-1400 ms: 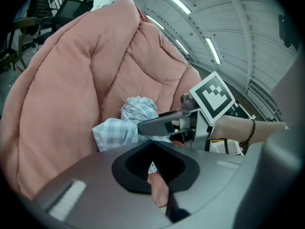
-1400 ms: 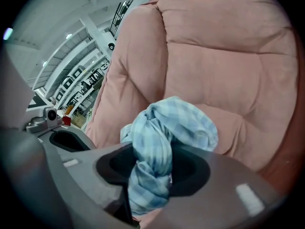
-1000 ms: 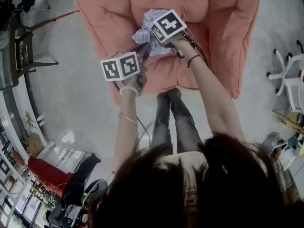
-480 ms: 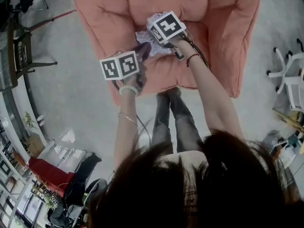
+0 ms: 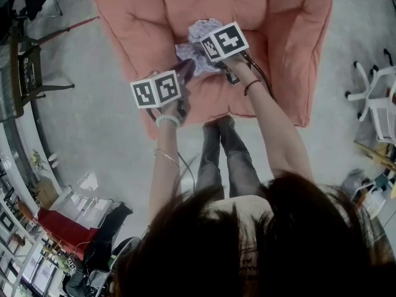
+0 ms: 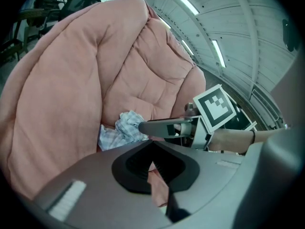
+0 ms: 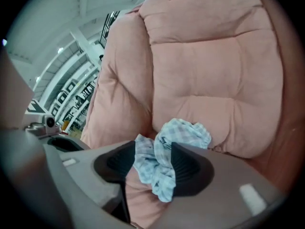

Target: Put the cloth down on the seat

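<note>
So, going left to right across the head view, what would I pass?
Dark stand → left gripper → cloth → right arm → white chair.

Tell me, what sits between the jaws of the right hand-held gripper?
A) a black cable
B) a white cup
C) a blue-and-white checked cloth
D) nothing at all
C: the right gripper view shows the checked cloth bunched between the jaws of the right hand-held gripper, which stand wide apart, with the pink seat behind it.
</note>
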Motion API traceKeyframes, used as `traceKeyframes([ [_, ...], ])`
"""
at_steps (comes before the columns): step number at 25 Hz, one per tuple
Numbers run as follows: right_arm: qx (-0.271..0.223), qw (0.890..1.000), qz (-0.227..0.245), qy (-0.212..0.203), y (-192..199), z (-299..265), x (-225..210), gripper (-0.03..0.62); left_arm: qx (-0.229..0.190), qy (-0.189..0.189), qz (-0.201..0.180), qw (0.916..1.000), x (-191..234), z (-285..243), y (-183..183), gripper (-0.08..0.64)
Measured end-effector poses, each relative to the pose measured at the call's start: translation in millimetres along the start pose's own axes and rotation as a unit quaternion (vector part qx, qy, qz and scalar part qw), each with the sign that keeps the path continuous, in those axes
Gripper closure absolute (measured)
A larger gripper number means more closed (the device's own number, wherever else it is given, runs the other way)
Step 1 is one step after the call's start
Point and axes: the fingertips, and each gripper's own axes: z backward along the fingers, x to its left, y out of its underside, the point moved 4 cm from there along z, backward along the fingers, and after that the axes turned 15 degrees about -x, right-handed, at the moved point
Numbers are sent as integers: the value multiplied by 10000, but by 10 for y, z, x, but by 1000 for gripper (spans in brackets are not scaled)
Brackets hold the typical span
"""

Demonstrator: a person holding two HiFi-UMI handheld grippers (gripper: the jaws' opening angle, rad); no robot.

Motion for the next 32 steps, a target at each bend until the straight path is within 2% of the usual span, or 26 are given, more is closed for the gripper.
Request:
traceKeyframes([
  [5, -617, 9981, -70, -7, -118, 230, 111, 396, -139, -68, -109, 9998, -112, 122, -74, 561],
  [8, -709, 9974, -86, 26, -137, 337, 168, 396, -76, -53, -273, 9996, -209, 188, -123, 561],
  [13, -936, 9955, -99, -50, -205, 536, 329, 419, -289, -31, -396, 9988, -363, 320, -250, 561],
  [16, -1084, 9940, -92, -105, -236, 668, 448, 421, -283, -18, -600, 9978, -485, 433, -287, 561],
  [20, -1377, 9900, -97, -292, -295, 860, 672, 442, -394, 1, -770, 9963, -631, 618, -334, 561],
  [24, -1496, 9877, -137, -431, -303, 1063, 855, 456, -478, -144, -1058, 9931, -741, 819, -379, 561],
  [32, -1903, 9800, -160, -560, -385, 1497, 1106, 494, -985, -12, -1224, 9876, -1029, 1155, -485, 561],
])
